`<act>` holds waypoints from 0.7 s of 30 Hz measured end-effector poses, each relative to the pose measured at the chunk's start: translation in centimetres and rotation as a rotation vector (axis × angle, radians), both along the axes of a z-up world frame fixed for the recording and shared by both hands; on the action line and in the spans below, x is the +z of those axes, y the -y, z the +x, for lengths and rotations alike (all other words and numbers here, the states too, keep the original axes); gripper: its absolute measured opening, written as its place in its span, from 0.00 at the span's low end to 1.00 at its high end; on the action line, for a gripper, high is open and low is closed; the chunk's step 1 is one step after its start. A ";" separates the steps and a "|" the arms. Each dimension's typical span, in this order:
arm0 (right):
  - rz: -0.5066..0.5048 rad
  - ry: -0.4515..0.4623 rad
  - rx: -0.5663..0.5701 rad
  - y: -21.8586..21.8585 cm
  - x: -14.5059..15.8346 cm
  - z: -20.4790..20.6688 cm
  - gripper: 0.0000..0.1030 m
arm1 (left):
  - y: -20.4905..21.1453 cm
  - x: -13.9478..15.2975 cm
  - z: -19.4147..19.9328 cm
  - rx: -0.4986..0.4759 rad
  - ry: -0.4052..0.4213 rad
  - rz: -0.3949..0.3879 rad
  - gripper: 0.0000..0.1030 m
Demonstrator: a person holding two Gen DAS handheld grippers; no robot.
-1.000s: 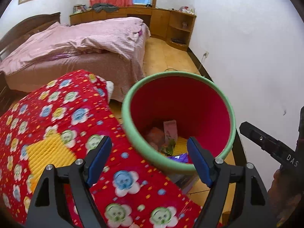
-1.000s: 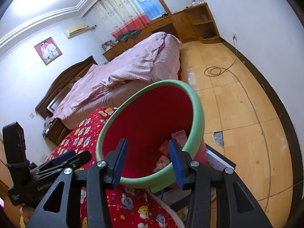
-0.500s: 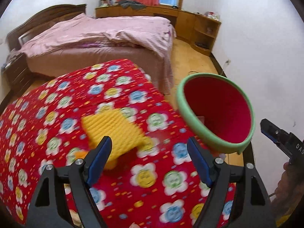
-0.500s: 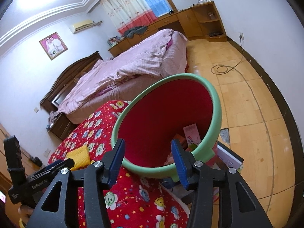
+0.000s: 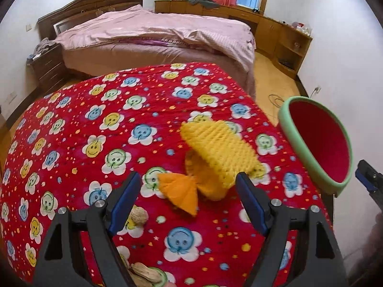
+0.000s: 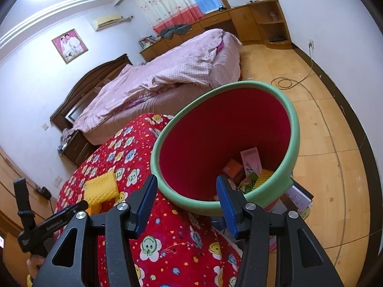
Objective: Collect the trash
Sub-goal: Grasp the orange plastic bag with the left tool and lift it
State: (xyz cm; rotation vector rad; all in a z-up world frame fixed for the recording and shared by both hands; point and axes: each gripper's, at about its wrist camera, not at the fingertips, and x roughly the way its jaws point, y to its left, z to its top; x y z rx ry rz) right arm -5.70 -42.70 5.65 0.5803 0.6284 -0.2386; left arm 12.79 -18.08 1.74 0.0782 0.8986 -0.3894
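A red bin with a green rim (image 5: 318,143) stands off the right edge of the table with the red flowered cloth (image 5: 95,131). It holds several wrappers and cartons (image 6: 249,169). My left gripper (image 5: 186,198) is open and empty, just short of a yellow bumpy foam sheet (image 5: 220,148) and an orange scrap (image 5: 179,191) on the cloth. A walnut shell (image 5: 138,217) and peanut shells (image 5: 146,275) lie near its left finger. My right gripper (image 6: 189,198) is open and empty at the bin's near rim (image 6: 191,201). The foam (image 6: 101,189) shows there too.
A bed with a pink quilt (image 5: 153,31) stands behind the table. Wooden cabinets (image 5: 282,38) line the far wall. A cable (image 6: 287,82) lies on the wooden floor. Books or boxes (image 6: 296,198) sit under the bin.
My left gripper has swung left from the bin to over the table, bringing the foam and orange scrap between its fingers. My right gripper has backed off slightly and stays open at the bin.
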 end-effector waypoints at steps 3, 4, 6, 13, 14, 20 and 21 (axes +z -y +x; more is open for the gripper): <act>0.001 -0.010 0.007 -0.1 -0.2 0.5 0.51 | 0.2 -1.0 0.7 -0.007 -0.018 0.003 0.78; 0.001 -0.013 0.010 -0.2 -0.3 0.6 0.51 | 0.3 -1.3 0.9 -0.012 -0.026 0.001 0.78; 0.002 -0.021 0.016 -0.3 -0.5 1.0 0.51 | 0.7 -1.7 1.1 -0.025 -0.035 -0.002 0.78; 0.008 -0.037 0.023 -0.4 -1.0 1.7 0.51 | 2.1 -2.7 1.8 -0.050 -0.061 -0.015 0.78; 0.009 -0.039 0.023 -0.4 -1.1 1.7 0.51 | 2.1 -2.8 1.8 -0.047 -0.067 -0.024 0.77; 0.013 -0.044 0.028 -0.6 -1.0 1.9 0.51 | 1.9 -2.6 1.4 -0.066 -0.065 -0.091 0.52; 0.015 -0.044 0.030 -0.7 -1.1 2.0 0.51 | 1.9 -2.5 1.3 -0.075 -0.067 -0.100 0.44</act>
